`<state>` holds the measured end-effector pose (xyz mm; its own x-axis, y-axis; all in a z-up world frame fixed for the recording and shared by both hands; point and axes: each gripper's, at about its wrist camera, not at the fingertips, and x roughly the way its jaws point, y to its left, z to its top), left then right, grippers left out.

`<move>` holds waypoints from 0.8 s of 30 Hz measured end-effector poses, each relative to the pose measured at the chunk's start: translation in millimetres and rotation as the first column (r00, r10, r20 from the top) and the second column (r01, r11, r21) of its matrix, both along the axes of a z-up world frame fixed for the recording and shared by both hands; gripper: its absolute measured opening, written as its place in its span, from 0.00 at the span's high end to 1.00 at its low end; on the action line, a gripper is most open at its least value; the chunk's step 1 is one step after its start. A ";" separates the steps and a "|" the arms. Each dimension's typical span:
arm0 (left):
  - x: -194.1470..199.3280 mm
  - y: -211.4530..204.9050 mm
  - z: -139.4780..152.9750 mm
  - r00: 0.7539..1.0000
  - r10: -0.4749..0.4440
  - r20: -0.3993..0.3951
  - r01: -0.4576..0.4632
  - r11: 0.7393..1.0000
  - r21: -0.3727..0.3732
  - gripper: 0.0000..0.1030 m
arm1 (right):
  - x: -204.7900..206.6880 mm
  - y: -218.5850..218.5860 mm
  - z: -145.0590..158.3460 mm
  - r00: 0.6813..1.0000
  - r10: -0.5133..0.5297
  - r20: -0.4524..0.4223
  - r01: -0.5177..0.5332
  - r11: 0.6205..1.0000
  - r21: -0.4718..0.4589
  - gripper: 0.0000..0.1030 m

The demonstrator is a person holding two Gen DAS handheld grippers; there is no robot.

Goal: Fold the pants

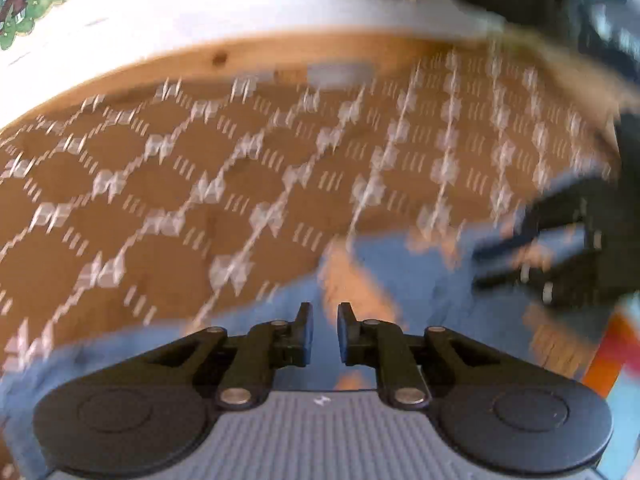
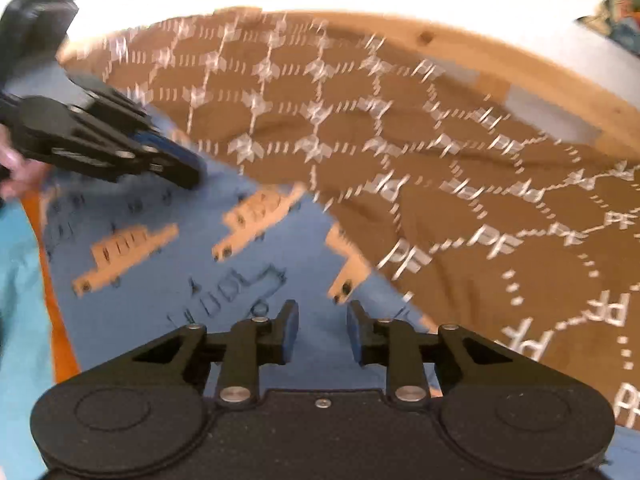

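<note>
Brown patterned cloth (image 2: pixel 460 184) covers the counter; both tools, left tool (image 1: pixel 322 330) and right tool (image 2: pixel 322 330), hover narrowly parted, empty, over blue pants (image 2: pixel 168 280)

The pants (image 2: pixel 160 280) were soft blue printed cloth; the brown patterned tablecloth (image 2: pixel 440 200) looked matt woven fabric.

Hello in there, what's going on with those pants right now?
Left gripper open, empty. Right gripper open, empty. Blue pants flat on brown patterned cloth, not yet folded. Nothing in the way.
</note>
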<state>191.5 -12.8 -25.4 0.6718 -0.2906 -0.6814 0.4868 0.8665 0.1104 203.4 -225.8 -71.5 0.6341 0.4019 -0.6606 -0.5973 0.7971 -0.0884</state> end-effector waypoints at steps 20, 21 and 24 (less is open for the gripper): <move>-15.9 36.8 -1.5 0.980 0.199 -0.031 -0.200 0.979 -0.032 0.18 | -116.8 -67.8 4.2 0.958 -0.274 -0.088 0.279 0.959 0.049 0.34; -17.4 32.9 -5.1 0.976 0.216 -0.024 -0.216 0.976 -0.010 0.18 | -119.8 -71.8 -0.7 0.951 -0.300 -0.069 0.303 0.953 0.026 0.35; -20.4 25.8 -9.9 0.967 0.253 -0.006 -0.253 0.967 0.033 0.18 | -124.3 -102.0 2.9 0.899 -0.438 0.023 0.439 0.898 -0.028 0.35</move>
